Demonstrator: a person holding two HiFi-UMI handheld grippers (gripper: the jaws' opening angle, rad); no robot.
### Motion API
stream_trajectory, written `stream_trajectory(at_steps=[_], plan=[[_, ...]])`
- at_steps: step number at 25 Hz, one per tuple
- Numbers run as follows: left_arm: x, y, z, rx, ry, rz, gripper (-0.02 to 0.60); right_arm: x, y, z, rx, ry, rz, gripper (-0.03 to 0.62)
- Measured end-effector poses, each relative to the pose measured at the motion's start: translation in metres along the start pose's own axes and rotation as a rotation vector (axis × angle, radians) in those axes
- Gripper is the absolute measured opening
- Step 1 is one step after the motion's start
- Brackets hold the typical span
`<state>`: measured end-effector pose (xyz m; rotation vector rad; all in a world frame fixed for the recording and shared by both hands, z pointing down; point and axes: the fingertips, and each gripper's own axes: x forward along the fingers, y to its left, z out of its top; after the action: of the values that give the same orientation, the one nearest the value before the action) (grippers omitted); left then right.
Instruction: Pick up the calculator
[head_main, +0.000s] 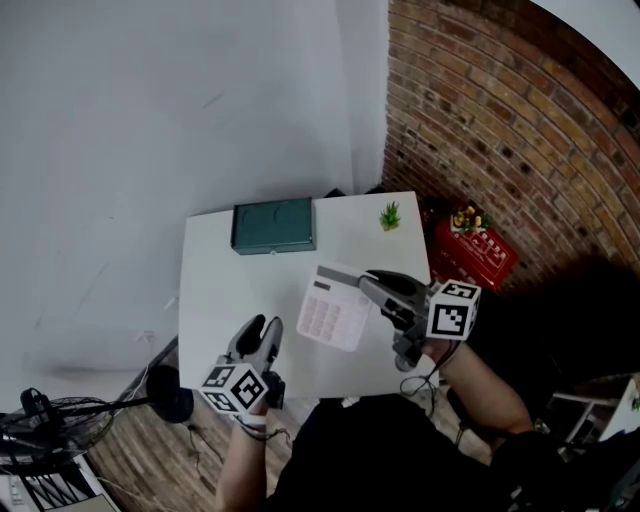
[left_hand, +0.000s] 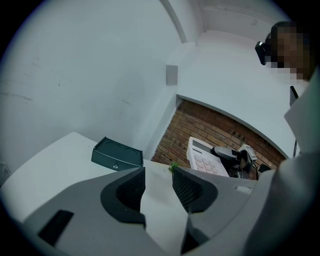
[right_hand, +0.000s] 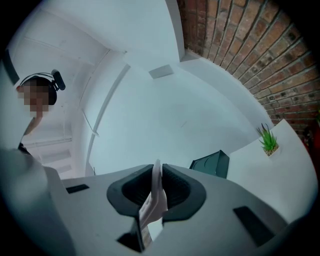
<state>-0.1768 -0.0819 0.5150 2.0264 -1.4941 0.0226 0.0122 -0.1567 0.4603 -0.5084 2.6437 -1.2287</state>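
The calculator (head_main: 333, 310) is white with pale pink keys and hangs tilted above the white table (head_main: 230, 290). My right gripper (head_main: 372, 284) is shut on its right edge. In the right gripper view the calculator (right_hand: 155, 197) shows edge-on, pinched between the dark pads (right_hand: 176, 189). In the left gripper view the calculator (left_hand: 206, 159) appears at the right, lifted, with the right gripper on it. My left gripper (head_main: 264, 330) hovers over the table's near left part, its jaws open with nothing between them (left_hand: 159, 187).
A dark green box (head_main: 273, 226) sits at the table's far edge, and a small green plant (head_main: 390, 215) stands at the far right corner. A red crate (head_main: 475, 250) lies on the floor by the brick wall. A black stand (head_main: 165, 395) is left of the table.
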Motion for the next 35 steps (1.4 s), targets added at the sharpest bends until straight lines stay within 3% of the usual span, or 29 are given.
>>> stream_trajectory(at_steps=[35], plan=[[-0.015,-0.005,-0.007,-0.028,-0.032,0.060,0.167,-0.001,0.010,0.003,-0.017,0.037,0.069,0.055]])
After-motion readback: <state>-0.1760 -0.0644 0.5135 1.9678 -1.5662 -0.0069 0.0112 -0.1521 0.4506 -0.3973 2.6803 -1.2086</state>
